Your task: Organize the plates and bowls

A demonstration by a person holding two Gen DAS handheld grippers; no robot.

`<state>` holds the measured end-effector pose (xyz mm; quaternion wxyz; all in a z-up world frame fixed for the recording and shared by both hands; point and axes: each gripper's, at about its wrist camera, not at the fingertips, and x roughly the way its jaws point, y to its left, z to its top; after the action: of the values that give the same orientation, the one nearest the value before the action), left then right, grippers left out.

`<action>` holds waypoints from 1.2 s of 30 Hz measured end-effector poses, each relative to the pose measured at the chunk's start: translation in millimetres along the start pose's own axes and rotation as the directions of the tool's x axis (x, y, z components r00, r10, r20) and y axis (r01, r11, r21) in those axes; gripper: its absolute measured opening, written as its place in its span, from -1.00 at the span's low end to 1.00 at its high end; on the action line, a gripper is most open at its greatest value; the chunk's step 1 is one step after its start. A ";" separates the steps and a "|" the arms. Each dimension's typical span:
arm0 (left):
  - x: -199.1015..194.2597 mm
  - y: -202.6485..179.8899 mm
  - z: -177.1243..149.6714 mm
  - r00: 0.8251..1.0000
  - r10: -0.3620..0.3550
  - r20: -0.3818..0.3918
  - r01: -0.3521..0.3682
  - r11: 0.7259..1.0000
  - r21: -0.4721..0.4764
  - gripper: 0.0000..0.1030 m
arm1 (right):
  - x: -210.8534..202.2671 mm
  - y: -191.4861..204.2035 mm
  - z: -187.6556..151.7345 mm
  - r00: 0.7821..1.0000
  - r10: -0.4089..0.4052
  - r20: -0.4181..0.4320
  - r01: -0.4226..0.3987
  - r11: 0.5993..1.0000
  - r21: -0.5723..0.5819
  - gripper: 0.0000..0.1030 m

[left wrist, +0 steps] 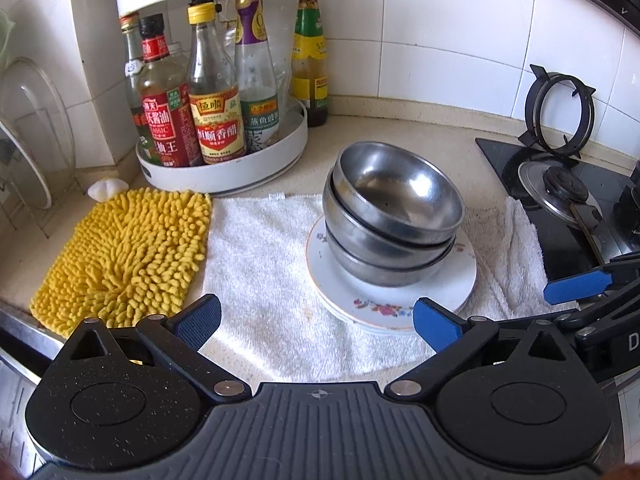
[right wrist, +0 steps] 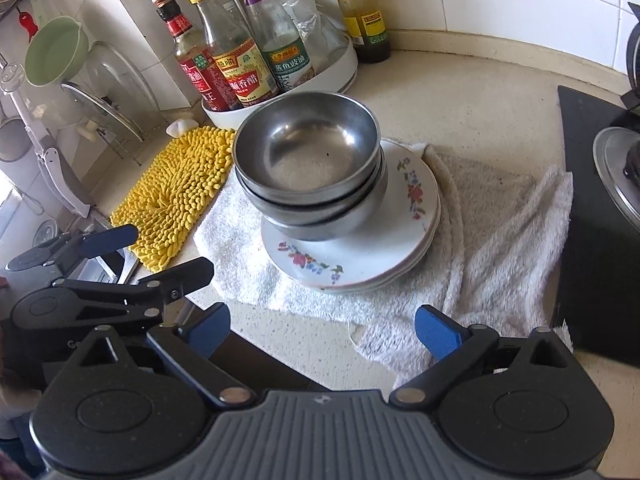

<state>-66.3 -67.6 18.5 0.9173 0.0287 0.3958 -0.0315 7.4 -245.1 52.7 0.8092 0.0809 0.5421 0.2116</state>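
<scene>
Three nested steel bowls [left wrist: 394, 216] stand on a stack of white floral plates [left wrist: 400, 300] on a white towel [left wrist: 260, 264]. The bowls [right wrist: 308, 168] and plates [right wrist: 360, 256] also show in the right wrist view. My left gripper [left wrist: 316, 324] is open and empty, just in front of the plates. My right gripper [right wrist: 322, 330] is open and empty, a little short of the plates' front edge. The right gripper also shows in the left wrist view [left wrist: 576, 286], to the right of the stack. The left gripper shows in the right wrist view [right wrist: 152, 252], left of the stack.
A yellow chenille mat [left wrist: 124, 256] lies left of the towel. A white turntable rack of sauce bottles [left wrist: 208, 128] stands behind. A glass lid in a wire rack [left wrist: 28, 140] is at far left. A black gas stove [left wrist: 568, 200] is at right. A green bowl [right wrist: 56, 52] hangs on the wall.
</scene>
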 end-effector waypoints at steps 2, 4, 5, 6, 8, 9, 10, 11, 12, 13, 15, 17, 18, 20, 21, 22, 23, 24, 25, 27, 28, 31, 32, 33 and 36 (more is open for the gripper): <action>-0.4 0.6 -3.2 1.000 0.000 -0.006 0.000 1.000 0.001 1.00 | 0.0 0.7 -3.4 1.000 -0.005 0.004 0.005 1.000 0.005 1.00; -1.7 0.5 -6.1 1.000 0.002 -0.007 -0.002 1.000 0.003 1.00 | -0.9 1.8 -6.9 1.000 -0.009 0.014 0.009 1.000 0.011 1.00; -2.4 0.2 -7.5 1.000 0.003 -0.008 -0.003 1.000 0.003 1.00 | -1.2 2.6 -8.3 1.000 -0.014 0.019 0.013 1.000 0.010 1.00; -3.1 0.3 -8.7 1.000 0.006 -0.009 -0.006 1.000 0.005 1.00 | -1.3 3.3 -9.8 1.000 -0.018 0.022 0.018 1.000 0.008 1.00; -4.1 0.4 -10.9 1.000 0.011 -0.009 -0.011 1.000 0.004 1.00 | -1.2 5.3 -13.6 0.999 -0.032 0.027 0.032 0.999 0.005 1.00; -4.3 1.0 -12.1 1.000 0.010 -0.009 -0.010 1.000 0.001 1.00 | -0.9 5.9 -15.5 0.999 -0.038 0.028 0.038 0.999 0.005 1.00; -4.0 2.0 -13.2 1.000 0.007 -0.011 -0.007 1.000 -0.004 1.00 | -0.4 6.0 -17.2 0.999 -0.041 0.029 0.041 0.999 0.007 1.00; -3.5 2.9 -14.6 1.000 0.005 -0.015 -0.005 1.000 -0.012 1.00 | 0.3 6.0 -19.0 0.999 -0.044 0.028 0.044 0.999 0.013 1.00; -2.5 3.8 -15.6 1.000 0.004 -0.023 -0.005 1.000 -0.021 1.00 | 0.4 5.2 -20.6 0.998 -0.048 0.030 0.047 0.999 0.019 1.00; -1.7 3.9 -16.8 0.999 0.004 -0.032 -0.005 1.000 -0.030 1.00 | 0.3 4.6 -22.0 0.998 -0.057 0.034 0.056 0.998 0.019 1.00; -1.3 4.1 -19.7 0.999 0.008 -0.040 -0.009 0.999 -0.044 1.00 | 0.1 3.9 -23.8 0.996 -0.077 0.041 0.076 0.997 0.016 1.00; -2.7 3.3 -22.3 0.999 0.013 -0.046 -0.016 0.999 -0.052 1.00 | -0.3 2.9 -23.9 0.996 -0.081 0.045 0.080 0.997 0.014 1.00; -4.4 2.5 -23.5 0.999 0.016 -0.045 -0.019 0.998 -0.056 1.00 | -1.0 2.6 -23.8 0.994 -0.095 0.052 0.095 0.995 0.005 1.00; -7.1 0.1 -25.1 0.999 0.033 -0.040 -0.035 0.997 -0.061 1.00 | -1.9 4.5 -24.3 0.988 -0.132 0.074 0.134 0.991 -0.022 1.00; -7.9 -0.9 -25.7 0.998 0.041 -0.039 -0.043 0.997 -0.067 1.00 | -1.8 4.0 -24.8 0.987 -0.141 0.080 0.144 0.989 -0.027 1.00; -8.3 -0.9 -25.8 0.998 0.044 -0.039 -0.047 0.996 -0.076 1.00 | -1.4 2.7 -25.6 0.986 -0.147 0.085 0.150 0.988 -0.028 1.00; -8.5 -1.7 -26.4 0.998 0.045 -0.042 -0.049 0.995 -0.085 1.00 | -0.6 0.4 -26.2 0.985 -0.150 0.084 0.153 0.988 -0.026 1.00; -8.5 -2.9 -26.8 0.998 0.046 -0.047 -0.050 0.995 -0.090 1.00 | 0.0 -1.9 -27.3 0.986 -0.147 0.080 0.149 0.989 -0.018 1.00; -8.6 -4.7 -27.4 0.997 0.051 -0.052 -0.055 0.994 -0.095 1.00 | 0.6 -4.6 -28.5 0.987 -0.143 0.074 0.144 0.990 -0.011 1.00; -9.5 -10.0 -29.3 0.997 0.056 -0.059 -0.062 0.993 -0.097 1.00 | 1.8 -8.4 -30.7 0.987 -0.145 0.069 0.146 0.989 -0.007 1.00; -10.3 -12.6 -30.2 0.996 0.061 -0.059 -0.066 0.993 -0.095 1.00 | 2.3 -9.9 -31.9 0.986 -0.150 0.068 0.151 0.989 -0.007 1.00; -11.5 -17.6 -31.8 0.995 0.075 -0.064 -0.081 0.991 -0.107 1.00 | 1.8 -15.4 -35.4 0.988 -0.143 0.064 0.143 0.990 0.006 1.00; -11.8 -19.0 -32.2 0.995 0.078 -0.064 -0.085 0.990 -0.111 1.00 | 1.7 -16.7 -36.2 0.988 -0.143 0.064 0.143 0.990 0.008 1.00; -12.3 -20.6 -32.5 0.994 0.083 -0.064 -0.090 0.989 -0.116 1.00 | 1.4 -18.0 -36.9 0.988 -0.141 0.065 0.141 0.990 0.014 1.00; -13.5 -24.1 -32.8 0.993 0.100 -0.059 -0.107 0.985 -0.132 0.99 | 0.4 -22.0 -37.9 0.989 -0.134 0.068 0.132 0.991 0.028 1.00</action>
<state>-101.2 -88.6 5.2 0.9069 -0.0122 0.4189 0.0439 -21.3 -268.4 29.3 0.8389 0.0613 0.5202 0.1479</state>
